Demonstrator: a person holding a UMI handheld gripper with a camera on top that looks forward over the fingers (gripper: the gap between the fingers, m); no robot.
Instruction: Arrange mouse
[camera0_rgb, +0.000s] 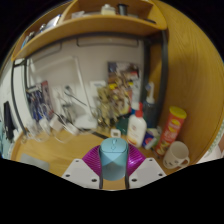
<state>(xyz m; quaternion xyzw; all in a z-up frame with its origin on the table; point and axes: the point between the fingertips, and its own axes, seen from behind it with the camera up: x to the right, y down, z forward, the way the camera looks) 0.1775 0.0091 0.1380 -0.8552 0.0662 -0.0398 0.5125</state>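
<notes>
Wooden counter (45, 150) fills the low foreground, cluttered toward the back. Wooden shelf (95, 30) runs overhead, with a wooden side panel (190, 90) curving down beside the orange canister; small items on the shelf are too small to identify. White wall (85, 65) behind the counter, cables hanging on it. White bottle with red cap (136, 126) stands upright beyond the fingers, with an orange canister (173, 125) near it and a white mug (177, 154) just in front of the canister. Cluttered stack of small stuff (110, 100) behind the bottle, can't resolve what it is. Gripper (114, 172) sits low over the counter edge. Fingers (82, 172) are only partly open, purple pads facing in, and a light blue mouse (114, 158) sits between them, narrow end up and tilted away from the camera. Pads look tight against both sides of the mouse, so it reads as clamped, lifted off the counter rather than resting on it, though the underside is hidden by the fingers.
</notes>
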